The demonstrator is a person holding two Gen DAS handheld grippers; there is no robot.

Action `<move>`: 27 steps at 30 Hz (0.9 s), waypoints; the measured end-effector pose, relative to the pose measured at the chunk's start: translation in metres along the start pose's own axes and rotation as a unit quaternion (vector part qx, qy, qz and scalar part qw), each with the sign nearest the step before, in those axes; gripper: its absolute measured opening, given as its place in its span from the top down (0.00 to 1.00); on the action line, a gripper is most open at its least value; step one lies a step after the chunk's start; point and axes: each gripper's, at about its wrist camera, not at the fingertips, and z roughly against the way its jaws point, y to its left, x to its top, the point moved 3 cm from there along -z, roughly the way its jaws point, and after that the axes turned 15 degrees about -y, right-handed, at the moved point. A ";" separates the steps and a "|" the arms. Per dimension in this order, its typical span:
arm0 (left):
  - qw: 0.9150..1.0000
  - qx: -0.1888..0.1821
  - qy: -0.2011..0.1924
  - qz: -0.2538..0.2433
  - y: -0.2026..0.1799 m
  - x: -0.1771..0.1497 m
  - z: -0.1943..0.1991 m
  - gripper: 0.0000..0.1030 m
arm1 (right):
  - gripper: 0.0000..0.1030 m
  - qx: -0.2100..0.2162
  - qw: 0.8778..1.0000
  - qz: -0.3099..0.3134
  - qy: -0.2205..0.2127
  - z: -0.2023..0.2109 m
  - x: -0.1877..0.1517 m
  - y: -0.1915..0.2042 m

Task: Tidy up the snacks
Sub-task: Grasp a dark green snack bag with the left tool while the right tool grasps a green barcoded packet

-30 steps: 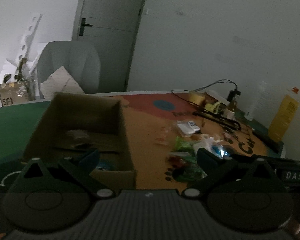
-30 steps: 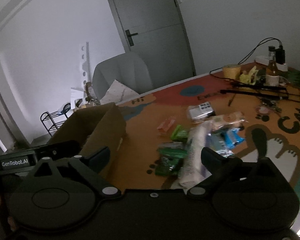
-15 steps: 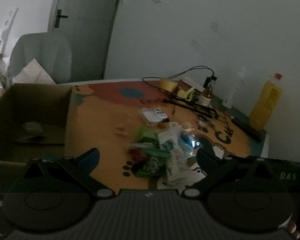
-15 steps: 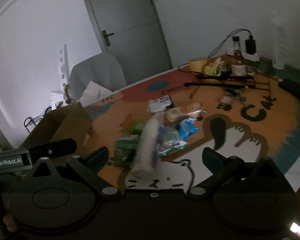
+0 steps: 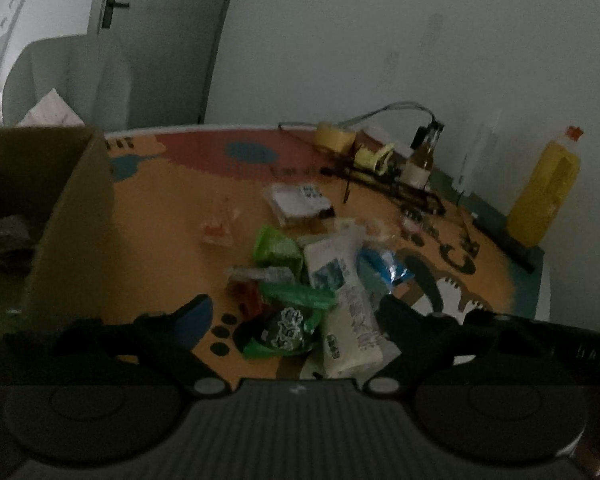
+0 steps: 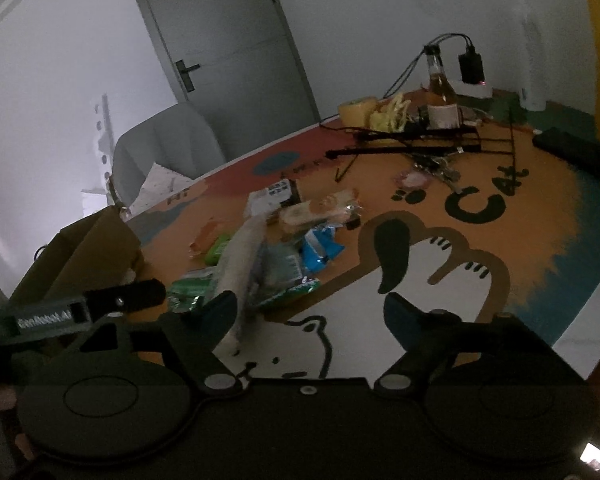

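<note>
A pile of snack packets lies on the cartoon table mat: a long white pouch (image 5: 346, 300) (image 6: 240, 264), green packets (image 5: 278, 246) (image 6: 188, 290), a blue packet (image 5: 384, 270) (image 6: 320, 246) and a white box (image 5: 298, 198) (image 6: 270, 196). An open cardboard box (image 5: 44, 216) (image 6: 84, 252) stands left of the pile. My left gripper (image 5: 296, 316) is open and empty, just above the near end of the pile. My right gripper (image 6: 310, 312) is open and empty, over the mat to the right of the pile.
At the back of the table are a tape roll (image 5: 334, 138), a small glass bottle (image 6: 440, 100), cables and black rods (image 6: 412, 140). A yellow bottle (image 5: 546, 196) stands at the right edge. A grey chair (image 6: 164, 148) and a door (image 6: 228, 36) are behind.
Both grippers have swung right, away from the cardboard box and toward the snack pile. The box has slid to the left edge of both views. Both stay open.
</note>
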 end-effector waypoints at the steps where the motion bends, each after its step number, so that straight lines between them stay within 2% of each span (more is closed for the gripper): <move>1: 1.000 0.002 0.005 0.001 0.001 -0.003 -0.005 0.19 | 0.29 0.001 1.000 -0.004 0.003 -0.004 -0.002 -0.002; 5: 1.000 0.006 0.021 0.006 0.006 -0.011 -0.020 0.32 | 0.33 0.005 1.000 -0.010 0.011 -0.016 -0.006 -0.006; 12: 0.999 0.011 0.036 0.013 0.014 -0.017 -0.039 0.39 | 0.33 0.015 1.000 -0.008 0.018 -0.038 -0.009 -0.004; 15: 0.999 0.013 0.045 0.012 0.014 -0.018 -0.047 0.54 | 0.33 0.021 1.000 -0.006 0.021 -0.048 -0.010 -0.002; 17: 0.998 0.009 0.054 0.009 0.013 -0.017 -0.049 0.71 | 0.33 0.023 0.999 -0.004 0.022 -0.054 -0.010 0.000; 27: 0.998 0.016 0.052 0.021 0.023 -0.011 -0.042 0.73 | 0.33 0.029 0.999 0.003 0.027 -0.082 -0.009 0.010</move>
